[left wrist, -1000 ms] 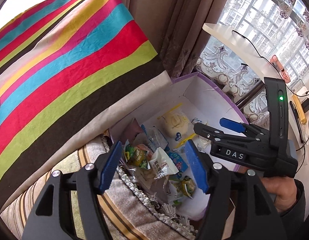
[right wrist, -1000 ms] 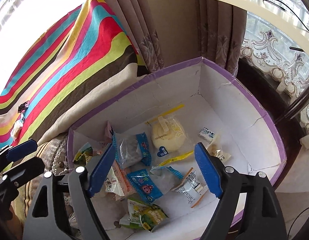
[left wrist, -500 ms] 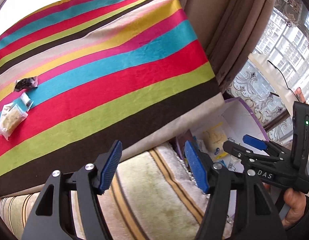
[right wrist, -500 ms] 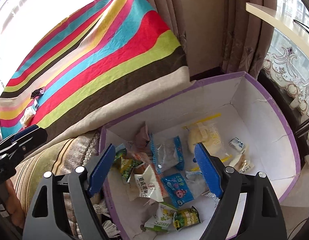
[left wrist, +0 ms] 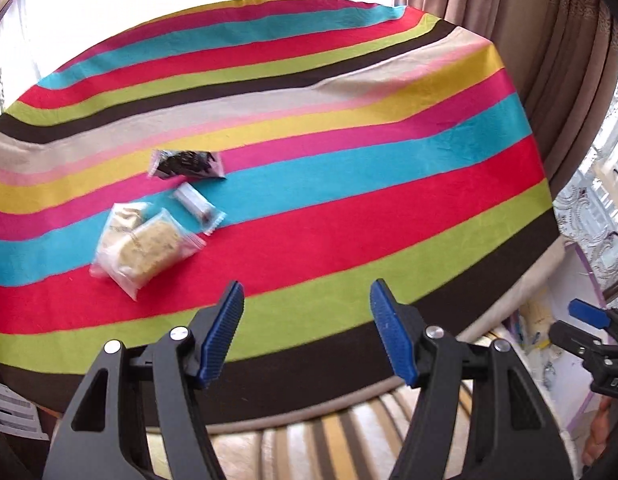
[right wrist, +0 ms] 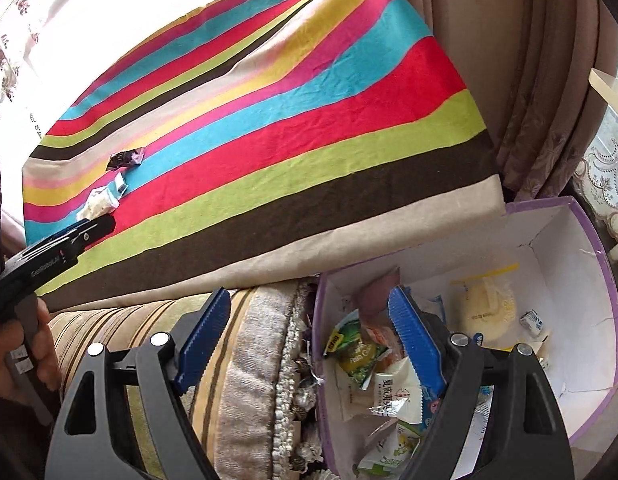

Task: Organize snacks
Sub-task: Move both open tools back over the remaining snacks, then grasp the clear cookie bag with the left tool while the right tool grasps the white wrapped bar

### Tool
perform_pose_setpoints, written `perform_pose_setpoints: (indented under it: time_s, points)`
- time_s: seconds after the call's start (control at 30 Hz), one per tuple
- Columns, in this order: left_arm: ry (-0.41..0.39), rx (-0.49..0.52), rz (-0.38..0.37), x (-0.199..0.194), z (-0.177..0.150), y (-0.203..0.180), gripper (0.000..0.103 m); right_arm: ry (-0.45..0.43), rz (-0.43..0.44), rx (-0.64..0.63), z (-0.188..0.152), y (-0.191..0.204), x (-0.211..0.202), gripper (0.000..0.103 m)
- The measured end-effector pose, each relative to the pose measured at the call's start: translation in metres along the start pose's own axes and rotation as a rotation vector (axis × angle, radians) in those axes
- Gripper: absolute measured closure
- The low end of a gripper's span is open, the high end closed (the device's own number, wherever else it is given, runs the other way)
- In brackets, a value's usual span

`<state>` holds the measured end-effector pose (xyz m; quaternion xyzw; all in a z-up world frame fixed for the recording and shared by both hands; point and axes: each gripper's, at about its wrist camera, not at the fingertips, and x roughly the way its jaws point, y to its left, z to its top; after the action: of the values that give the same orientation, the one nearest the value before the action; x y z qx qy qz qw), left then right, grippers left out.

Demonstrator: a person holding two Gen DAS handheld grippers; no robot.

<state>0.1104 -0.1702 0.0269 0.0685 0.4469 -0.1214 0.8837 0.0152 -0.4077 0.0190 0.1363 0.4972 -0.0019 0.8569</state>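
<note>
Striped tablecloth (left wrist: 349, 184) covering the table, with a purple-rimmed box (right wrist: 589, 248) standing low beside its right end and already holding many wrapped snacks. Three packets lie together on the cloth: a clear packet of pale cake (left wrist: 145, 246), the largest; a dark foil packet (left wrist: 187, 164) beyond it; and a small blue-grey wrapped bar (left wrist: 197, 204) between the two, just beside the cake. Left gripper (left wrist: 307, 330) is over the near edge of the cloth, jaws spread wide and empty; the packets lie ahead of it and to its left, well apart from the pads. The cake packet's long axis runs diagonally, from near-left to far-right. Right gripper (right wrist: 309, 340), likewise wide and empty, is near the box's rim, far from the packets. The left gripper is judged the nearer tool, the cake packet its nearest target, and a leftward reach with a wrist turn is likely needed.
</note>
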Motion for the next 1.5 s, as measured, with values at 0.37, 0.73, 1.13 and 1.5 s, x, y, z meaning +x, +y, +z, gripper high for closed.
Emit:
perform_pose_setpoints:
  time_s: [0.37, 0.73, 1.13, 1.5]
  points:
    - [-0.03, 0.178, 0.19, 0.043, 0.021, 0.066, 0.037, 0.015, 0.009, -0.034, 0.009, 0.028, 0.01, 0.022]
    - [0.082, 0.081, 0.038, 0.066, 0.012, 0.11, 0.059, 0.014, 0.024, -0.081, 0.026, 0.057, 0.022, 0.022]
    - [0.111, -0.005, -0.002, 0.053, -0.003, 0.115, 0.067, -0.009, 0.035, -0.183, 0.055, 0.125, 0.051, 0.02]
    - [0.121, -0.129, -0.002, 0.039, -0.017, 0.13, 0.068, -0.049, 0.003, -0.288, 0.081, 0.195, 0.094, 0.021]
